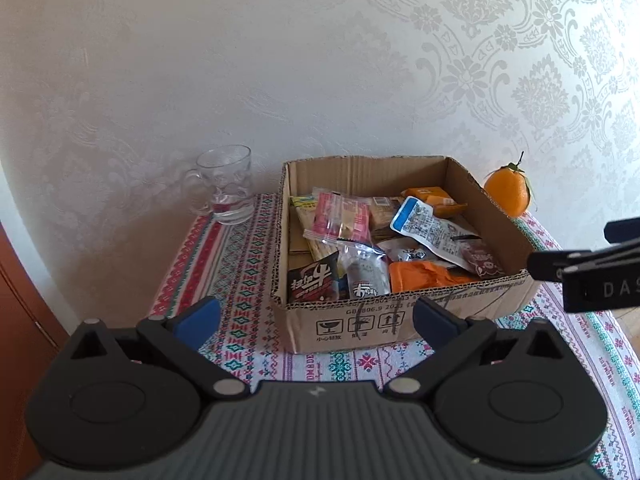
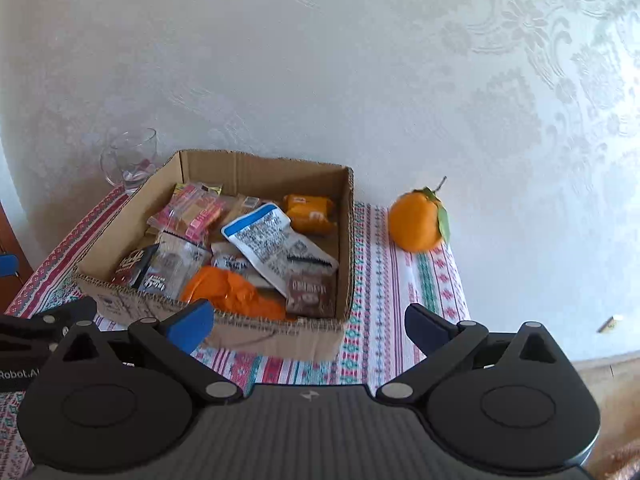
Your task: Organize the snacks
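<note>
Both grippers, left gripper (image 1: 316, 322) and right gripper (image 2: 308, 330), stand released and empty before the open brown cardboard box (image 2: 280, 334) of mixed snack packets (image 1: 428, 228) (loosely heaped). Approach from above, selecting one top packet.

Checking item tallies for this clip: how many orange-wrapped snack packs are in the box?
2. One orange pack lies at the box's far right corner; a crumpled orange pack sits against the near wall. Others may be buried under the pile.
</note>
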Motion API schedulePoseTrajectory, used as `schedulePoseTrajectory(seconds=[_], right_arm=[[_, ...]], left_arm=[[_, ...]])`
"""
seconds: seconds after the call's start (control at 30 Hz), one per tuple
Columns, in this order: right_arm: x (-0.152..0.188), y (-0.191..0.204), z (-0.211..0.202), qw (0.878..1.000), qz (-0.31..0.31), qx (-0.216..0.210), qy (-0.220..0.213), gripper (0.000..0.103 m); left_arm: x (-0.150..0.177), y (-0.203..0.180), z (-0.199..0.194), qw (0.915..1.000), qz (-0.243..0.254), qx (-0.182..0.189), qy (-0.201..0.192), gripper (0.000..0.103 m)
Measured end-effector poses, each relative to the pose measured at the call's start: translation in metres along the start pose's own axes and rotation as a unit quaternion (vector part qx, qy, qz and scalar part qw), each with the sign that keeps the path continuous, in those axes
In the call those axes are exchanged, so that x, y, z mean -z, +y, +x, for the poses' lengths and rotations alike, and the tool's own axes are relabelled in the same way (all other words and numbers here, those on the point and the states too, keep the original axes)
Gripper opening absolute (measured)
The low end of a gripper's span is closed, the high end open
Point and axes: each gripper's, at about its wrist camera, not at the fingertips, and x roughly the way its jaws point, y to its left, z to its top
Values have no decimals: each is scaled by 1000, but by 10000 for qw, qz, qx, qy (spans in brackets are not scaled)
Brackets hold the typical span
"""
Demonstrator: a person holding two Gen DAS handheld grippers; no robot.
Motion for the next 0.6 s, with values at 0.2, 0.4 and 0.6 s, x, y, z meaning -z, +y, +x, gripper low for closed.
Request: schedulePoseTrajectory(seconds=[0.2, 0.4, 0.6], right_arm=[[3, 4, -23, 9999, 108, 1, -114, 103], [1, 5, -40, 9995, 155, 29, -259, 103], [2, 6, -47, 9995, 138, 43, -268, 103]], left_arm=[[-6, -5, -22, 9999, -88, -6, 78, 102], [-10, -12, -37, 9998, 56, -165, 32, 102], [-12, -8, -39, 9994, -95, -312, 131, 102]])
